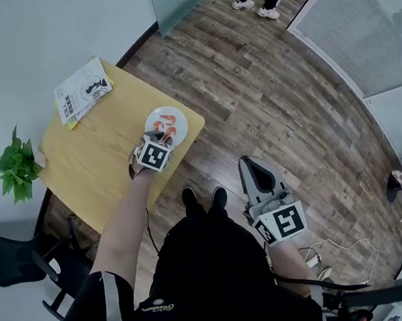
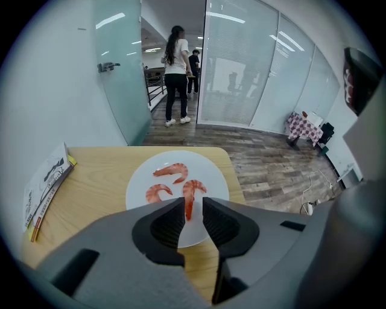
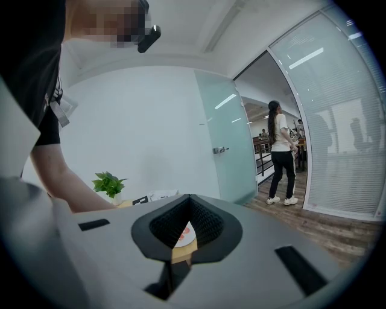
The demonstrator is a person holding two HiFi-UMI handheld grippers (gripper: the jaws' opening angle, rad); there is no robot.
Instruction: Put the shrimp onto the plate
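- Left gripper: poised steeply over the plate, jaws released and standing apart. The tail of the near shrimp shows in the gap, and neither pad appears to press on it.
- Right gripper: jaws clenched tip to tip on nothing, held low at the person's side, well apart from the table.
- Step in hand, as judged: letting go of the near shrimp and clearing the plate.
- Recommended: hold the jaws wide and lift straight up along the gripper's own line, so that neither pad catches the tail and drags it toward the rim.
- Recommended: check that nothing clings to a pad before swinging the gripper aside.
- Risk: the plate sits at the table's corner near the edge, so a sideways knock could shift it.
- Plate contents: three shrimp, all inside the rim. The far shrimp lies toward the back, the left shrimp just beside the near one. None overlap.
- No shrimp is seen on the table outside the plate, so the task is judged all but complete.
- No other container is seen on the table.
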